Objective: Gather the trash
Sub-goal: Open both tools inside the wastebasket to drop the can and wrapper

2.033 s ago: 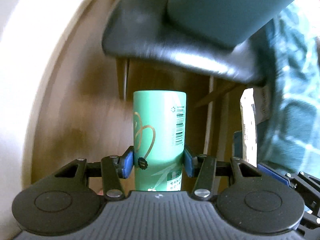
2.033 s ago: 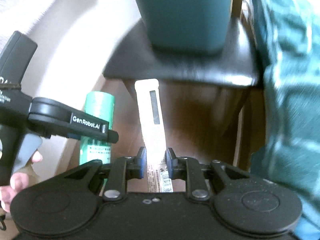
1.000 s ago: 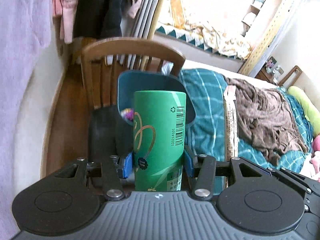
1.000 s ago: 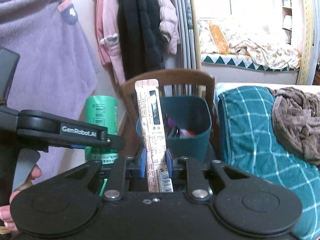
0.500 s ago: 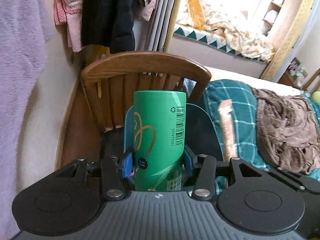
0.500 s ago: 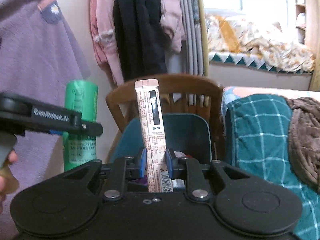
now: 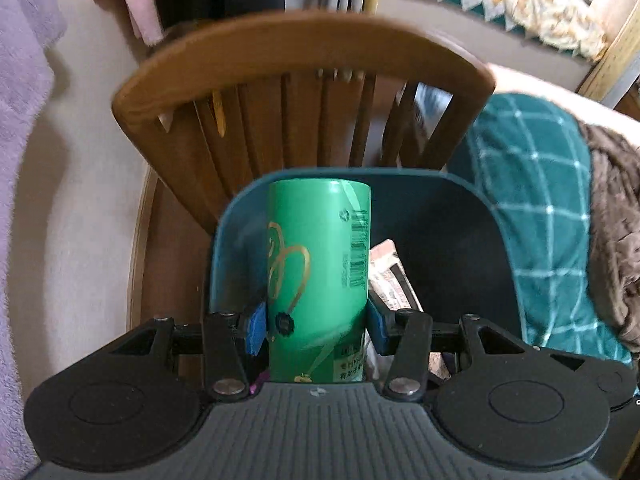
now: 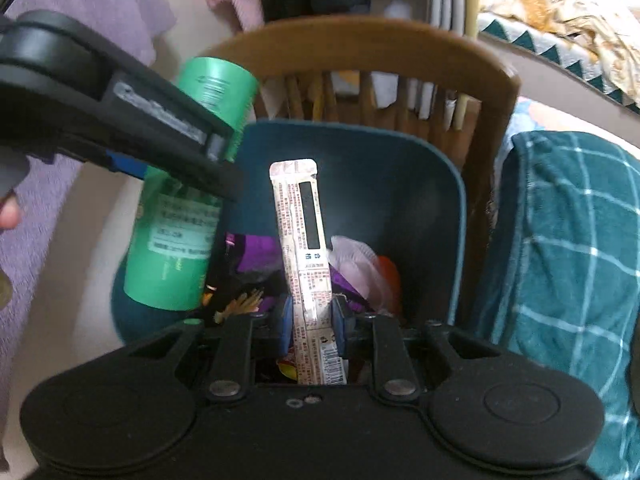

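you are at the drop-off step — both pieces of trash are in hand and both are poised at the bin [image 8: 448,184], which sits on the seat of the wooden chair [image 7: 304,52] in the centre of each frame.

your left gripper [image 7: 316,322] has its blue pads pressed on the lower sides of the green can [image 7: 318,264], pinching it upright in the middle of the left wrist view, with the bin's dark mouth behind and below it. in the right wrist view that same can shows at centre left, tilted, and it hangs at the bin's left rim, partly over the edge rather than squarely over the opening.

your right gripper [image 8: 310,322] has its jaws nearly together, pinching the long snack wrapper [image 8: 304,232] near its lower end. the wrapper stands up the centre of the frame, directly over the trash [image 8: 360,264] already lying in the bin — purple, white and orange scraps.

the next move, as i judge it, calls for spreading the right jaws first, since the wrapper is already over the opening. the can needs a small shift toward the right of the frame so its whole base clears the rim before you let go, or it may clip the edge and tumble outside.
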`<act>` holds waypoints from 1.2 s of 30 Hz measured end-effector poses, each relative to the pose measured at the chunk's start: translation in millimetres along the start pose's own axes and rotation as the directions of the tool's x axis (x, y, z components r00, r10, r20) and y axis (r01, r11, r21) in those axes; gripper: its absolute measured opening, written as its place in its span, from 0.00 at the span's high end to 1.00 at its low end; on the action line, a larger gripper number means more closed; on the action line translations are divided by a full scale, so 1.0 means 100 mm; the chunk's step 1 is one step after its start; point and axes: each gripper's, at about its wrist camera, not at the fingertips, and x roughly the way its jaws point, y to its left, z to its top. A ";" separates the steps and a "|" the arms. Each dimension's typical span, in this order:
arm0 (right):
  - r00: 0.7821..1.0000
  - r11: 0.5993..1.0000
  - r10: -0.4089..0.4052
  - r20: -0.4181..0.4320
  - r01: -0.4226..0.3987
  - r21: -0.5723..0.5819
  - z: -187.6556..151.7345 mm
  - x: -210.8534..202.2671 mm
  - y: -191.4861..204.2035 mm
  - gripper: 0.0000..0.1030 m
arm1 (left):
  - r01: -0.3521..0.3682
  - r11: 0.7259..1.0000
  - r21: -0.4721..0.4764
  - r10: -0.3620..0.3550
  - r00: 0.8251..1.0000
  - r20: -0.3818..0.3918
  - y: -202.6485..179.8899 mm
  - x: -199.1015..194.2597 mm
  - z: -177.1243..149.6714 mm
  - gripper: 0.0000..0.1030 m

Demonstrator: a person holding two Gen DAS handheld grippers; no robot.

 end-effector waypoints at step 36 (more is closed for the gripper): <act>0.993 0.997 -0.019 0.118 0.028 -0.069 -0.10 -0.63 0.15 0.43 | 0.095 0.989 0.110 -0.107 0.988 0.108 0.15 -0.53 -0.42 0.38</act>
